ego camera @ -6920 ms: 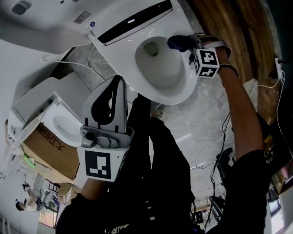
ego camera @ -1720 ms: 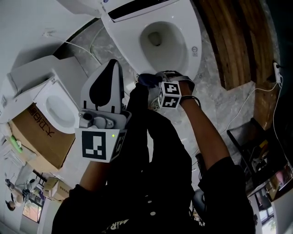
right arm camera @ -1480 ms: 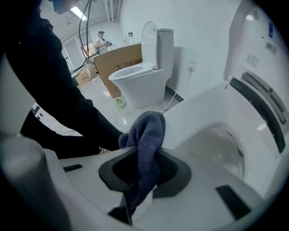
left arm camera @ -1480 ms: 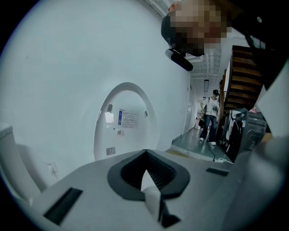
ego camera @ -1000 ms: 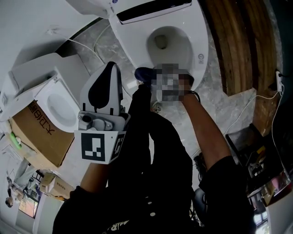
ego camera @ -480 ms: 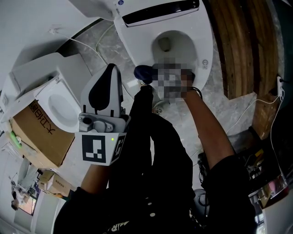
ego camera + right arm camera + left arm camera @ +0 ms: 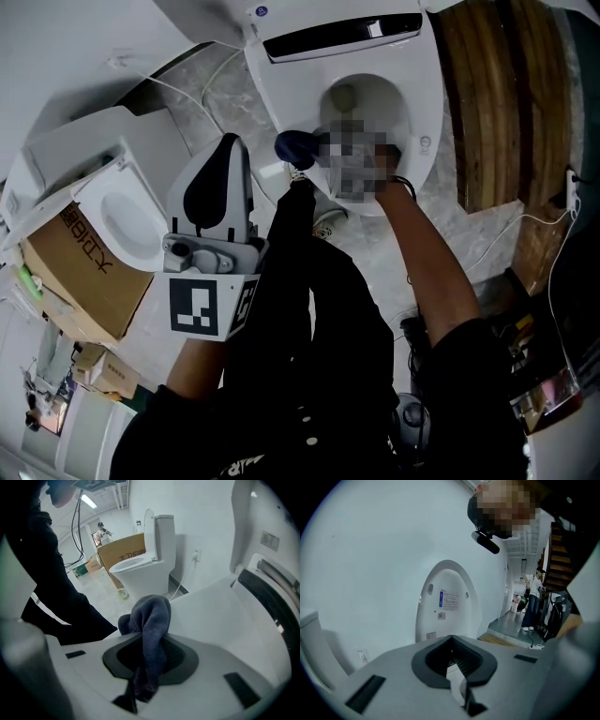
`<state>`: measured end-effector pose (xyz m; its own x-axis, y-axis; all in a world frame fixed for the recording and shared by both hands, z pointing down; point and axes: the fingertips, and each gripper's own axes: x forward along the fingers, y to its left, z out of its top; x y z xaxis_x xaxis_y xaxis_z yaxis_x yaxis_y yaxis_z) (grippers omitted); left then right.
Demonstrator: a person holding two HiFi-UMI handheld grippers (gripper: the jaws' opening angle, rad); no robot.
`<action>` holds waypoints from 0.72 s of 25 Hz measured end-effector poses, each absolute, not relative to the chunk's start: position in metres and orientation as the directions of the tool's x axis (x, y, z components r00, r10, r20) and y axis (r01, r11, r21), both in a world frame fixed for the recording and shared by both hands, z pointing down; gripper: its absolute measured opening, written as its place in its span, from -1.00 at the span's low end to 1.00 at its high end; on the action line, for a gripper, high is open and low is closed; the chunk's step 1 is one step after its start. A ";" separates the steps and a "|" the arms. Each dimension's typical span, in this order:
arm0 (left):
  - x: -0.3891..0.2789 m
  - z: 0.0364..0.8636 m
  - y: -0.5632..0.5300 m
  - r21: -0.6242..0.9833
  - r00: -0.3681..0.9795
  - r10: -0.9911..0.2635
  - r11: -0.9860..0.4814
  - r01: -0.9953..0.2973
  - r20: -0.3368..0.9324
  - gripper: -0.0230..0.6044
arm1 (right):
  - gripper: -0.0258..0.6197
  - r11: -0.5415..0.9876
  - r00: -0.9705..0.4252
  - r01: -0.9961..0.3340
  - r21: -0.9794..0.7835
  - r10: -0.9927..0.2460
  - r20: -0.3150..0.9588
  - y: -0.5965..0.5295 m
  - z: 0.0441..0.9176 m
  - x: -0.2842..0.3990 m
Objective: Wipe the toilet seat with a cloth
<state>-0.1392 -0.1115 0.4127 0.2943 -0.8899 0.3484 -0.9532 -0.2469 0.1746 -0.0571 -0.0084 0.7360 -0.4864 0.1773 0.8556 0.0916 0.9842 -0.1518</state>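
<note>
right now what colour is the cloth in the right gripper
Dark blue-grey cloth; the right gripper view shows it best, pinched in the right gripper.

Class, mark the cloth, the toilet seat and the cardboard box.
cloth (image 7: 151, 616), right gripper view, its bunched upper fold
toilet seat (image 7: 427, 101), head view, right side of rim
cardboard box (image 7: 101, 298), head view, its brown side

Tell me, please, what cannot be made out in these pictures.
- Head view: the right gripper is covered by a mosaic patch.
- Where the cloth meets the seat: hidden by the gripper's own body in the right gripper view, and by the patch in the head view.
- Left gripper view: the print on the label on the lid is too small to read.
</note>
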 end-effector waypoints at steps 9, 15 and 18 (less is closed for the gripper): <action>-0.149 0.414 -0.118 0.160 0.273 -0.888 -0.229 -0.960 0.369 -0.89 | -0.67 0.985 -0.503 0.078 -0.155 0.173 0.847 -0.031 0.735 -0.067; -0.152 0.415 -0.123 0.161 0.271 -0.887 -0.226 -0.961 0.373 -0.89 | -0.67 0.985 -0.524 0.035 -0.171 0.163 0.836 -0.047 0.733 -0.073; -0.154 0.415 -0.127 0.168 0.271 -0.891 -0.223 -0.960 0.365 -0.89 | -0.67 0.984 -0.533 0.007 -0.176 0.152 0.833 -0.059 0.732 -0.076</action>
<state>-0.1536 -0.1272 0.4146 0.2712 -0.8906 0.3650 -0.9601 -0.2233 0.1683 -0.0764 -0.0585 0.7323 -0.5326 0.1525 0.8325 0.0073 0.9844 -0.1757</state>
